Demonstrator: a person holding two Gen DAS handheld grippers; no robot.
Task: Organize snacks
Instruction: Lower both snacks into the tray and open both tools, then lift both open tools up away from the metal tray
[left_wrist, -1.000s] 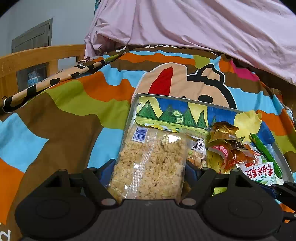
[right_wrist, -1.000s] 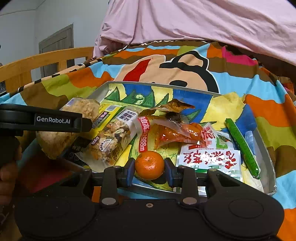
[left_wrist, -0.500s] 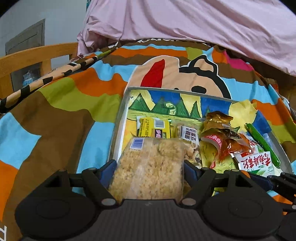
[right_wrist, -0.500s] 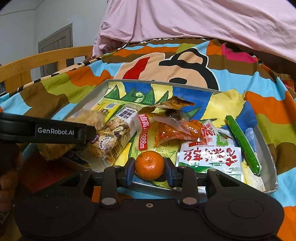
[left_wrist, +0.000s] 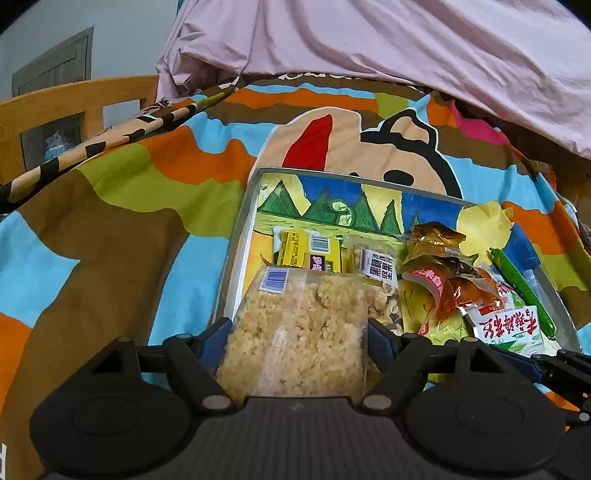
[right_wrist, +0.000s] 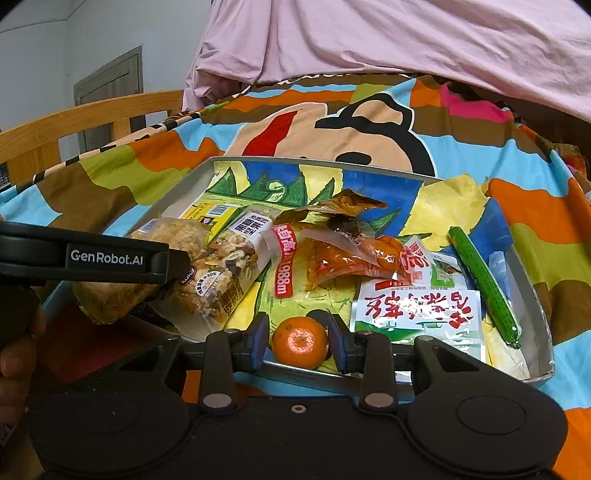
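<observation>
The left gripper (left_wrist: 297, 328) has its 2 fingers pinching a clear bag of puffed rice crackers (left_wrist: 299, 332) from both sides, the bag filling the gap between them. The bag hangs over the near left corner of the metal tray (right_wrist: 362, 167), which lies on a bed covered with a bright cartoon blanket (left_wrist: 122, 206).

The right gripper (right_wrist: 299, 341) has its 2 fingers pressed onto a small mandarin (right_wrist: 300, 341), 1 on each side, at the near edge of the tray.

Inside the tray, taken from the mandarin: a nut bar in a clear wrapper (right_wrist: 225, 273) lies up and to the left, with a yellow packet (right_wrist: 212, 214) beyond it toward the far left wall. Straight beyond the mandarin lies an orange snack pouch (right_wrist: 351, 258), and a crumpled brown-gold wrapper (right_wrist: 343, 206) lies farther back, touching it. Just right of the mandarin sits a white and green packet with red characters (right_wrist: 417, 306). Farther right, a green sausage stick (right_wrist: 484, 284) runs along the right wall.

The tray floor carries a painted scene of green peaks, blue sky and yellow ground.

A pink sheet (right_wrist: 388, 40) is heaped beyond the blanket, and a wooden bed rail (right_wrist: 88, 118) stands to the left of the tray.
</observation>
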